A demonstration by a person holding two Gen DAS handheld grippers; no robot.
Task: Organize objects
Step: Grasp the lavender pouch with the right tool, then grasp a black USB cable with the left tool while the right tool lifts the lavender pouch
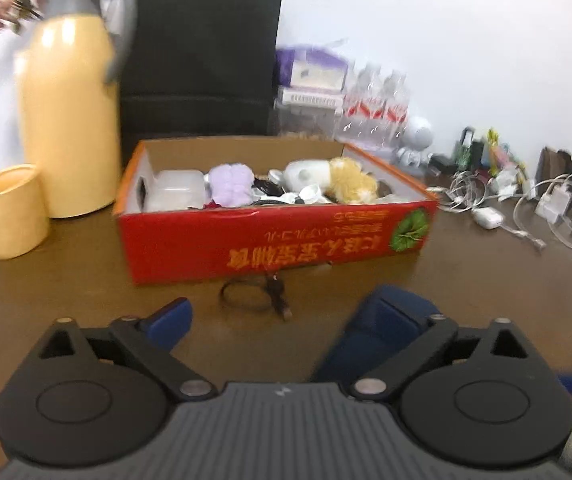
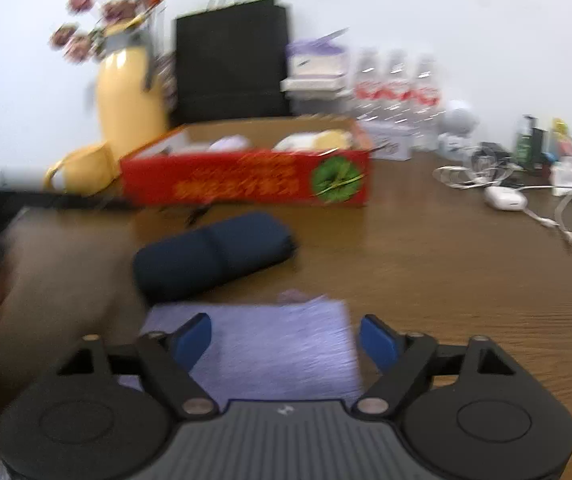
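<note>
right claw [image 2: 285, 344] open | lilac cloth [image 2: 262, 344] between fingers, untouched

Flask [image 1: 68, 120] left of box [image 1: 274, 236] — bag [image 1: 202, 60] behind.
</note>
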